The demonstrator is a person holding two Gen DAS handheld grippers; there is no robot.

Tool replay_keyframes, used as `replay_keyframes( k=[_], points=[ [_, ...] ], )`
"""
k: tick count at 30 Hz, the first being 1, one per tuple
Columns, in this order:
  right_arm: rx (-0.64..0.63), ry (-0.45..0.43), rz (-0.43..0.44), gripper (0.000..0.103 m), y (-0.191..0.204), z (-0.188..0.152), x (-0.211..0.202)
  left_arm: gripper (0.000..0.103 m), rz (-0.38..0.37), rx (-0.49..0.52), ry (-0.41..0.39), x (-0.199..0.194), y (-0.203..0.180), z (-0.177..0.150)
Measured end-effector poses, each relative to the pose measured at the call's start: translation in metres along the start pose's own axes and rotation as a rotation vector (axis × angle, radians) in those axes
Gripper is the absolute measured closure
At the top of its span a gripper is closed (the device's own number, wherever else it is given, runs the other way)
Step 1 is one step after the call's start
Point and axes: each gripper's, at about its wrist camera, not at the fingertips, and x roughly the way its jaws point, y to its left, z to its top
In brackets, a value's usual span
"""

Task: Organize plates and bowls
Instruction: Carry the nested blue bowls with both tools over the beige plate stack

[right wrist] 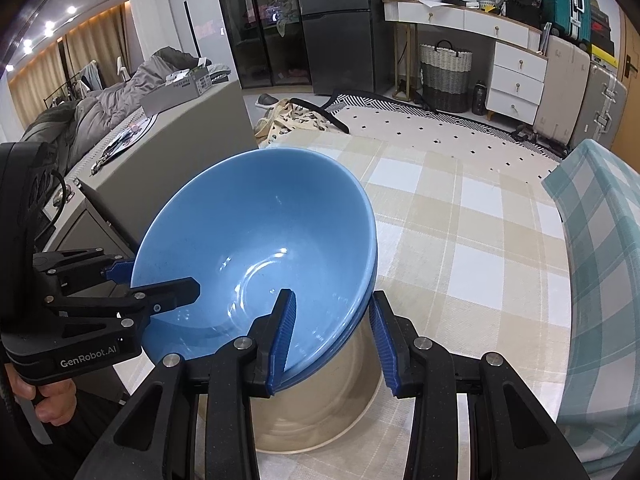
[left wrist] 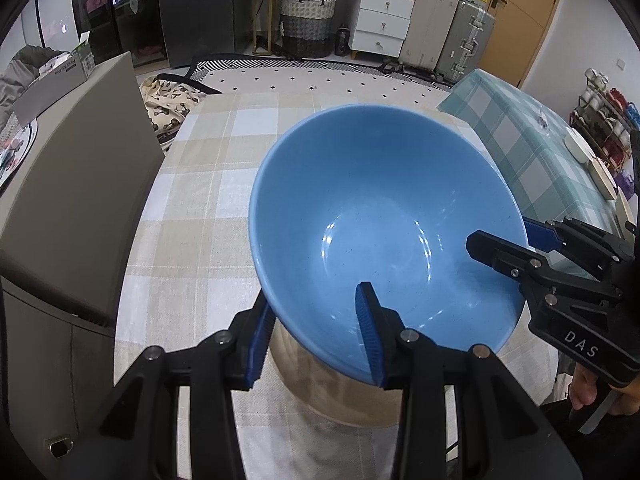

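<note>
You hold the blue bowl [left wrist: 384, 220] tilted above the beige dish [right wrist: 320, 408] on the checked worktop [right wrist: 460, 240], left gripper [left wrist: 316, 336] and right gripper [right wrist: 334, 340] each clamping opposite rims. If either hand drops faster, the bowl could twist free and knock the dish. Only the right wrist view shows a second rim line, perhaps two nested bowls.

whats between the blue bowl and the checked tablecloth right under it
A beige dish sits on the tablecloth beneath the tilted blue bowl; the right wrist view shows it best.
</note>
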Motion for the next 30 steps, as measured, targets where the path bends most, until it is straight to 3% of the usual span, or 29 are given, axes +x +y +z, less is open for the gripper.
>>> replay_keyframes(
  k=[12,21,30],
  points=[
    [-0.006,0.045,-0.009,0.065,0.0,-0.005,0.017,0.064,0.015,0.01,0.052,0.019,0.003,-0.005],
    [-0.001,0.055,-0.012,0.065,-0.003,-0.005,0.02,0.064,0.018,0.016,0.044,0.022,0.0,-0.003],
    [0.035,0.053,0.0,0.063,-0.01,-0.004,0.021,0.054,0.012,0.033,0.045,0.022,-0.005,0.0]
  ],
)
